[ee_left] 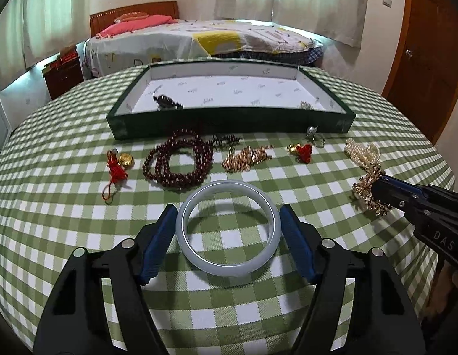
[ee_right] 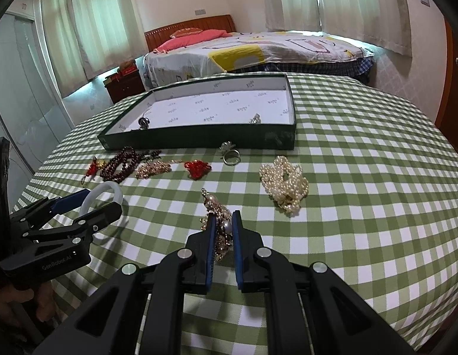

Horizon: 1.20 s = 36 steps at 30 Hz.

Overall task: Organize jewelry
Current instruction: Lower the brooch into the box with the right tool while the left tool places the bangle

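We see left tongs (ee_left: 228, 230) clamped on the bangle (ee_left: 228, 227), right tongs (ee_right: 223, 230) on the gold chain (ee_right: 220, 222); beads (ee_left: 178, 162) lie before the tray (ee_left: 229, 121).

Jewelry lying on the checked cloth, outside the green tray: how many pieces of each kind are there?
Red knot charms: 2
Dark red bead strand: 1
Gold chain: 1
Gold-and-pearl cluster: 1
Pearl bunch: 1
Ring: 1
Pale bangle: 1
Total: 8
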Each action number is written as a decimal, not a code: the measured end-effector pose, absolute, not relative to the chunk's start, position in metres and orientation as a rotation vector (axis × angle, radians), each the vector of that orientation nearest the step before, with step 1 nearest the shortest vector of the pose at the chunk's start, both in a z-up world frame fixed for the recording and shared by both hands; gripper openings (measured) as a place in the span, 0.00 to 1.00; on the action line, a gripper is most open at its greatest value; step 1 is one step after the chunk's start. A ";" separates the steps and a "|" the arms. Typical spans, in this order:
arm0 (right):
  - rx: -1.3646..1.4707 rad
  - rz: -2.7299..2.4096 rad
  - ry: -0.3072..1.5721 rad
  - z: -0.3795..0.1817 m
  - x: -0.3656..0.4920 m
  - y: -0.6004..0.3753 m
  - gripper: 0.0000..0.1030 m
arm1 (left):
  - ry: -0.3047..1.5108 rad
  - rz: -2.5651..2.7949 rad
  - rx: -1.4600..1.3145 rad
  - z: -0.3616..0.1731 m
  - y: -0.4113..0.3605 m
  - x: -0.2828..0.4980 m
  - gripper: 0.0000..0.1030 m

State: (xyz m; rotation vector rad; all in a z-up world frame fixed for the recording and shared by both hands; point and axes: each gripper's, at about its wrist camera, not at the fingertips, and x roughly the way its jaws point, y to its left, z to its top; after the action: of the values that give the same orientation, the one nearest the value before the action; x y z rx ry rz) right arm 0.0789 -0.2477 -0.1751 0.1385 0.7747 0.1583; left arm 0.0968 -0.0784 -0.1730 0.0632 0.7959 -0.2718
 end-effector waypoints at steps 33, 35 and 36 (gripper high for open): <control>0.106 0.196 0.522 -0.078 0.199 -0.228 0.11 | 0.589 -0.278 0.003 -0.091 -0.099 0.227 0.67; 0.112 0.195 0.565 -0.094 0.215 -0.228 0.11 | 0.623 -0.271 0.003 -0.103 -0.102 0.239 0.67; 0.119 0.195 0.590 -0.103 0.222 -0.228 0.11 | 0.651 -0.266 0.004 -0.113 -0.103 0.245 0.67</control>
State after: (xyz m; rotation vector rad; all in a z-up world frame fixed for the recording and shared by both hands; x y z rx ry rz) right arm 0.2217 -0.2285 -0.1026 0.1190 0.5897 0.1949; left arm 0.2448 -0.1033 -0.1131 0.0038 0.6507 -0.2661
